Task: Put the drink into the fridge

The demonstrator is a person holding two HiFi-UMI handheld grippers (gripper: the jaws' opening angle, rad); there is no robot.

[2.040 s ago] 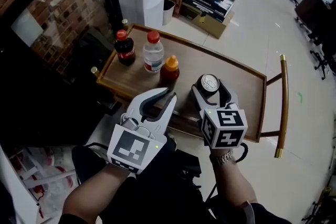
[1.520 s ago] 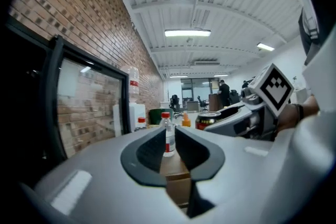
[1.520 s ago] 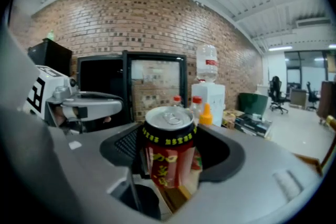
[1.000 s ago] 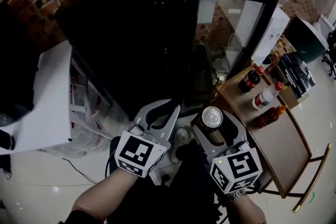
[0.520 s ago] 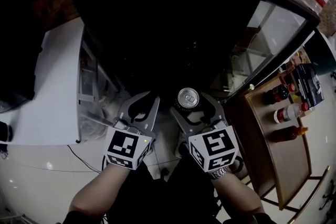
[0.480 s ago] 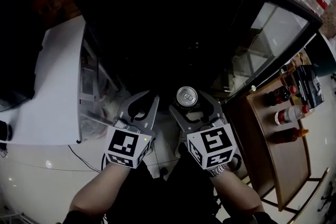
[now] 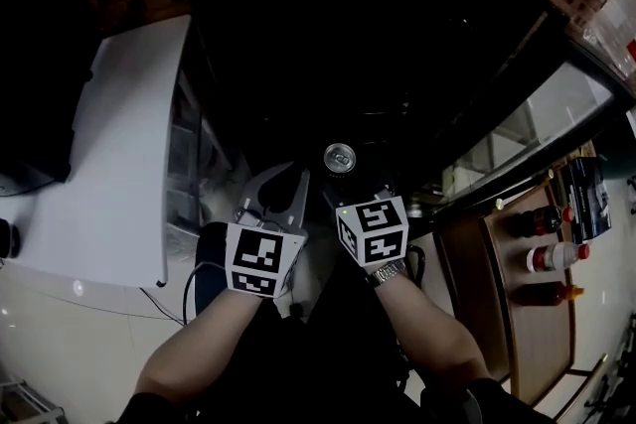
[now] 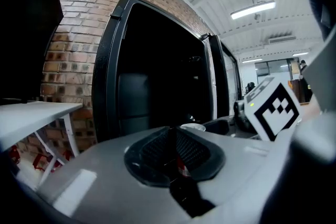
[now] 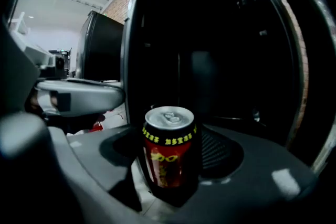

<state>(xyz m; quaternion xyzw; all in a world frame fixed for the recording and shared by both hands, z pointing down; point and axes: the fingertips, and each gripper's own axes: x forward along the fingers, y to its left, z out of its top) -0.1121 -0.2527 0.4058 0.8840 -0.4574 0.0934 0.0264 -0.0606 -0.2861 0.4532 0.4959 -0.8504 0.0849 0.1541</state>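
The drink is a red and black can with a silver top [image 7: 339,158]. It stands upright between the jaws of my right gripper [image 7: 340,170], which is shut on it. In the right gripper view the can [image 9: 169,157] sits held in front of the fridge's dark open interior [image 9: 220,60]. My left gripper [image 7: 295,182] is just left of the right one, shut and holding nothing; in the left gripper view its pads [image 8: 157,150] meet in a line. Both grippers point into the black fridge opening [image 7: 348,45]. What is inside the fridge is too dark to see.
The fridge's glass door [image 7: 542,109] stands open to the right. A white shelf unit [image 7: 109,144] is at the left. A wooden cart [image 7: 512,313] at the right carries a cola bottle [image 7: 532,221], a water bottle [image 7: 555,257] and a sauce bottle [image 7: 545,293].
Both grippers have moved forward and lower, closer to the fridge opening, with the can still held in the right one. The cart has slid further to the right edge of view.
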